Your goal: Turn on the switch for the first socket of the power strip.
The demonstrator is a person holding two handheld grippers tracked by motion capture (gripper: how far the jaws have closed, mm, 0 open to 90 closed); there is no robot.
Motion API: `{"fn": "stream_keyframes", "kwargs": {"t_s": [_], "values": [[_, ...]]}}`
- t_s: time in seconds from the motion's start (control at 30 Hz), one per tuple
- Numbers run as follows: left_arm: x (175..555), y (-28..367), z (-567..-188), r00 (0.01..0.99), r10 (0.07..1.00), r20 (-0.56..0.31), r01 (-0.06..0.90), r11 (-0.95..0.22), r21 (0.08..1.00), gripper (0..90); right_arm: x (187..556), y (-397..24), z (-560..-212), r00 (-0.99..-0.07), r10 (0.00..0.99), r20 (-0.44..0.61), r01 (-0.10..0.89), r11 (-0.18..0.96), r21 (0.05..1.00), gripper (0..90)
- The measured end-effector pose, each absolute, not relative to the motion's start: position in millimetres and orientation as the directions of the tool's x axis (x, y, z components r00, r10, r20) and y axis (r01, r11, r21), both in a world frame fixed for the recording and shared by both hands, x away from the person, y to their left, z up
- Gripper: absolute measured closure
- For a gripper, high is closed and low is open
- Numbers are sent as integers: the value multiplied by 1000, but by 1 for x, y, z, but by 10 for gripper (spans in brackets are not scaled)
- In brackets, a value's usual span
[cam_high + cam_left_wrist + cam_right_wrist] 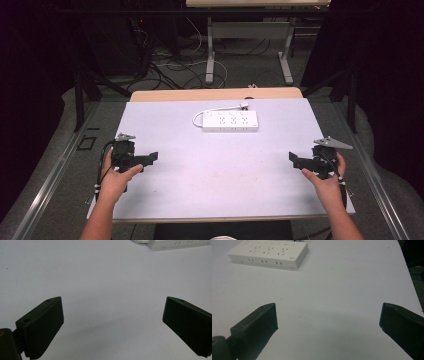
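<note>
Power strip (230, 121), white, lies flat in the upper middle of the high view on the worktop (215, 175), its cord (215, 111) looped just behind it. Both tools wait low in the frame: the left gripper (150, 158) at lower left and the right gripper (296, 159) at lower right, each with jaws spread wide and nothing between them. The strip sits well apart from both, ahead and between them. A good approach would probably bring one gripper in squarely across the strip's narrow width, keeping clear of the cord.
</note>
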State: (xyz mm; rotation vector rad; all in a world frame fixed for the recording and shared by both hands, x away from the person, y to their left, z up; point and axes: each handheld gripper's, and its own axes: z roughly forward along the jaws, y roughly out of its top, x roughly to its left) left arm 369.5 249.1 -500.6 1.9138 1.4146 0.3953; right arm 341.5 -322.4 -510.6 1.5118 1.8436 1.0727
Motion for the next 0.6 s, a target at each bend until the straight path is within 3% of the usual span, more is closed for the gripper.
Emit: {"fn": "stream_keyframes", "kwargs": {"t_s": [0.6], "values": [[366, 232, -496, 382, 908, -172, 681, -151, 717, 78, 338, -314, -519, -256, 964, 67, 537, 85, 839, 50]]}}
